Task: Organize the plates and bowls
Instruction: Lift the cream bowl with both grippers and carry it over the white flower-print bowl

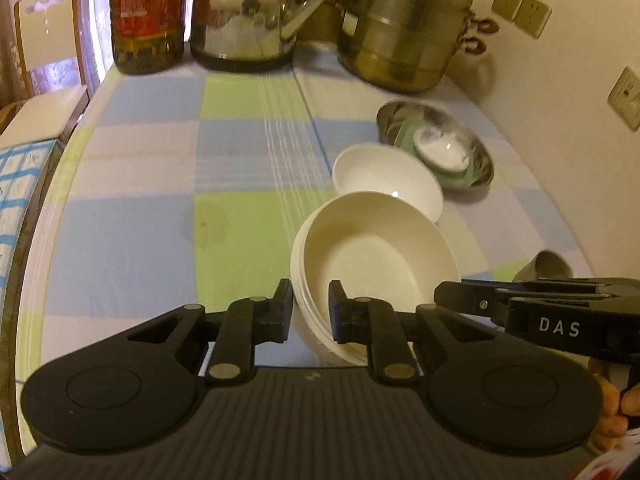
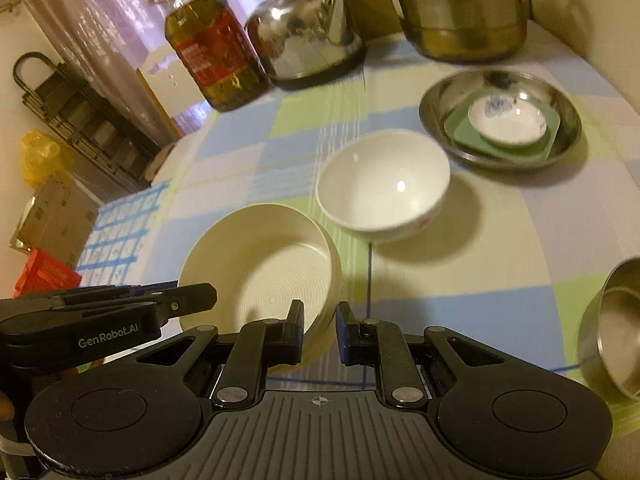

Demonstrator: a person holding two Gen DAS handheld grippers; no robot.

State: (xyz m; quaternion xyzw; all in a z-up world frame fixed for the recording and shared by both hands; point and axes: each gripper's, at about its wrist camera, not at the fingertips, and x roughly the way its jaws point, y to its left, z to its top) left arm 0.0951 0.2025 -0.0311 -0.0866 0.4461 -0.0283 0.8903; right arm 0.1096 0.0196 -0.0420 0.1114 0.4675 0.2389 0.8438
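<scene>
Both grippers are pinching one cream ribbed bowl [image 2: 260, 268] by opposite walls. In the left wrist view the left gripper [image 1: 310, 312] has its fingers pressed onto the near rim at lower centre of the frame, one inside and one outside. In the right wrist view the right gripper [image 2: 319, 330] clamps the wall at the bowl's right edge, low in the frame. From the left view the bowl looks like the top of a small nested stack, though how many sit under it cannot be told.

The step in hand appears to be a two-handed carry: the bowl sits tilted and seems to be off the checked cloth of the bench [image 1: 140, 200].

Beyond it, at centre frame, a white porcelain bowl [image 2: 382, 186] stands alone. Further to the upper right a steel basin [image 2: 500, 120] holds a green square plate [image 2: 460, 132] with a small white saucer [image 2: 508, 120] on top.

The next move probably calls for keeping both grips level and steady, then setting the cream bowl down with its likes, most likely by or under the white bowl, without knocking it. A steel cup [image 2: 612, 328] at the right edge is near the right gripper's path.
</scene>
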